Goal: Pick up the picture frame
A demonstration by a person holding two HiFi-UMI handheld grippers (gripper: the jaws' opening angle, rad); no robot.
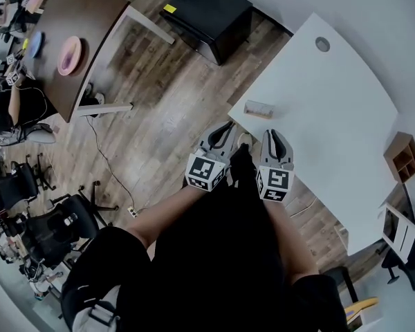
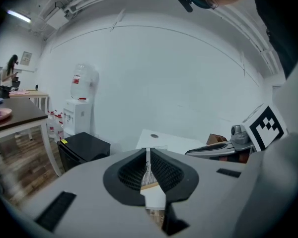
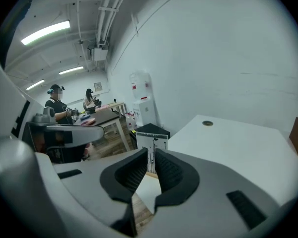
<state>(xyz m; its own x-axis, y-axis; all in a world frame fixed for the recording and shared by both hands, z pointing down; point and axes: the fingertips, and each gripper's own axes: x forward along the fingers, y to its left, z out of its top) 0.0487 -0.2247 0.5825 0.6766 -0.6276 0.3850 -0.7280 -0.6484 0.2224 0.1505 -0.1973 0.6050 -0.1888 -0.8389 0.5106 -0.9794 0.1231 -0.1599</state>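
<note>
— Where's the frame (image 1: pixel 258 109)?
— On the white table (image 1: pixel 332 116), near the edge closest to the person, standing alone with bare tabletop around it.
— And the grippers?
— Side by side just short of that edge, both pointing towards the frame. Neither touches it.
— Left gripper (image 2: pixel 148 155)?
— Its jaws are closed together, tips all but meeting, with nothing clamped. A sliver of the frame shows through the slit, well beyond the pads.
— Right gripper (image 3: pixel 152 155)?
— Much the same: jaws drawn in with a thin gap between them, and empty. The frame shows upright past the tips, on the table's corner.
— Anything else about?
— A black cabinet (image 1: pixel 207 16) on the wood floor beyond the table, and a small wooden box (image 1: pixel 402 156) at the table's far right.
</note>
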